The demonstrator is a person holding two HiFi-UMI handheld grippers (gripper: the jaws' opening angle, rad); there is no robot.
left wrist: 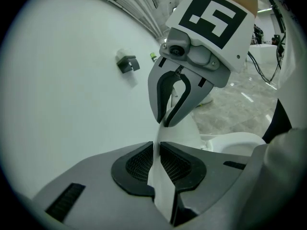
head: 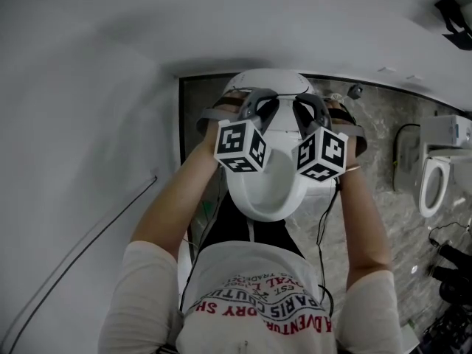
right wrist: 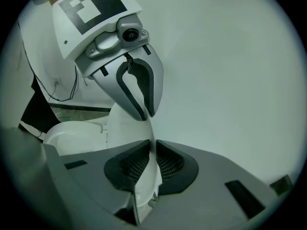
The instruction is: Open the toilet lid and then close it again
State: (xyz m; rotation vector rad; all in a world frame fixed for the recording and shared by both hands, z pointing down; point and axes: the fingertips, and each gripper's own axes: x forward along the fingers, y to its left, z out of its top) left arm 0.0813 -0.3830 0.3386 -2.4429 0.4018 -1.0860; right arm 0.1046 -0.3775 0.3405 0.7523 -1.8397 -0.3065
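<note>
Nearest the head camera: a person's white printed shirt (head: pixel 258 301), with both arms reaching forward on either side of it.
Left gripper (left wrist: pixel 157 147): I'm reading its pads pressed narrow on one side edge of the toilet lid (left wrist: pixel 162 186), the thin white rim pinched between them.
Right gripper (right wrist: pixel 152 145): same story on the opposite edge, jaws nipped close on the lid with the rim running straight through the pads.
Toilet lid: it's caught between the two grippers and raised off the bowl (left wrist: pixel 240 143). I see it nearly edge-on from each gripper view, and as a white oval between the marker cubes from above.
Floor (head: pixel 369 220): grey marbled tile beyond the lid.
Wall (head: pixel 88 124): plain white on my left, carrying a small bracket (left wrist: pixel 127 63).
Far right: a second toilet (head: pixel 436 184), well apart.
</note>
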